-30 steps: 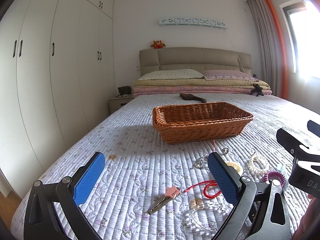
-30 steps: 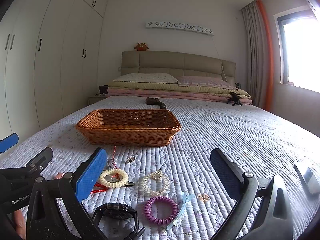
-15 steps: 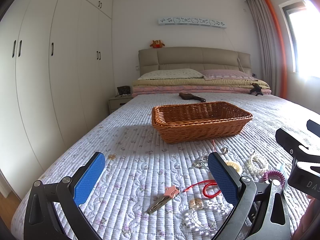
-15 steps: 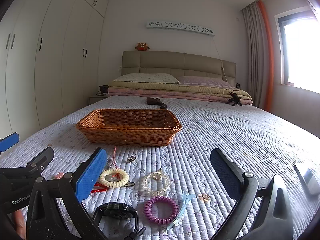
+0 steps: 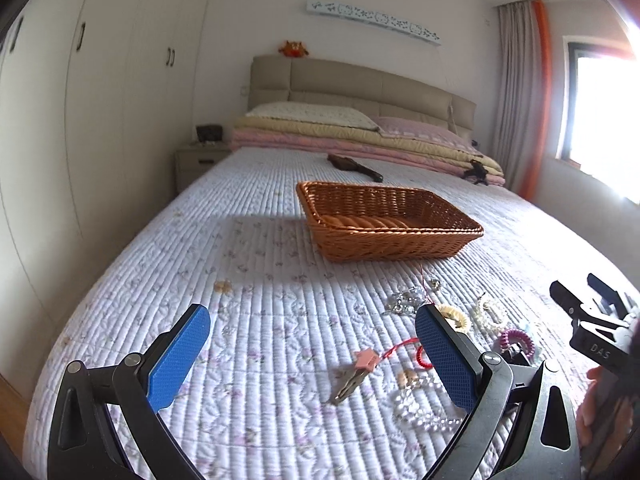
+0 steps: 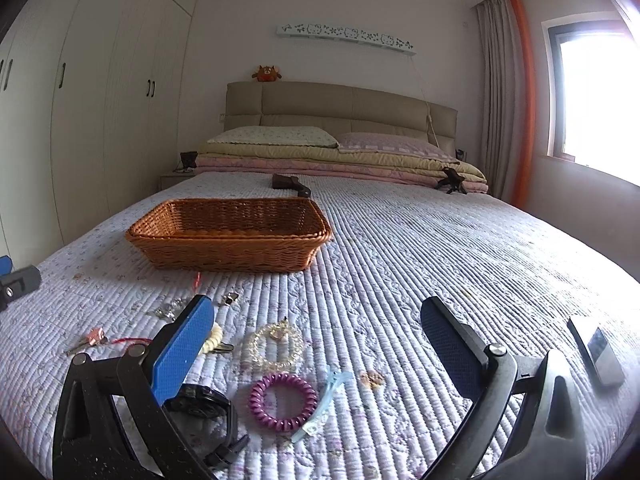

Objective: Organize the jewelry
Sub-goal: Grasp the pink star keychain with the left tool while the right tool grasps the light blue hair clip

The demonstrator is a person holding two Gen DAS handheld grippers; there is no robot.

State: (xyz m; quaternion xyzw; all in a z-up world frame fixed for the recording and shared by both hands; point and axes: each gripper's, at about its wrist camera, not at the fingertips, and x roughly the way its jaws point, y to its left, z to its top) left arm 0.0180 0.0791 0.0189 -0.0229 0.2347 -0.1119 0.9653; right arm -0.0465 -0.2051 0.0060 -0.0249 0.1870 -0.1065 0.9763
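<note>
Both grippers hover low over the quilted bedspread (image 6: 420, 248), and nothing is in either one. The left gripper (image 5: 312, 354) has its blue pads spread wide, framing bare quilt and a key with a pink cap (image 5: 354, 374). Just right of the key runs a red coiled cord (image 5: 422, 356), and in front of it lies a clear bead bracelet (image 5: 420, 408), partly behind the right-hand finger.

Further back sits the wicker basket (image 6: 228, 248), empty as far as its rim lets us see.

Over to the right gripper (image 6: 316, 340), jaws also wide open and holding nothing. Its left pad covers part of a cream bead ring (image 6: 214, 340). Under that finger lies a black watch (image 6: 200, 404). Between the fingers, on the quilt: a crystal bracelet with a charm (image 6: 276, 346), a purple spiral hair tie (image 6: 282, 402) and, touching it, a pale blue hair clip (image 6: 326, 400). Far right, well apart, rests a grey device (image 6: 596, 350), possibly a remote.
</note>
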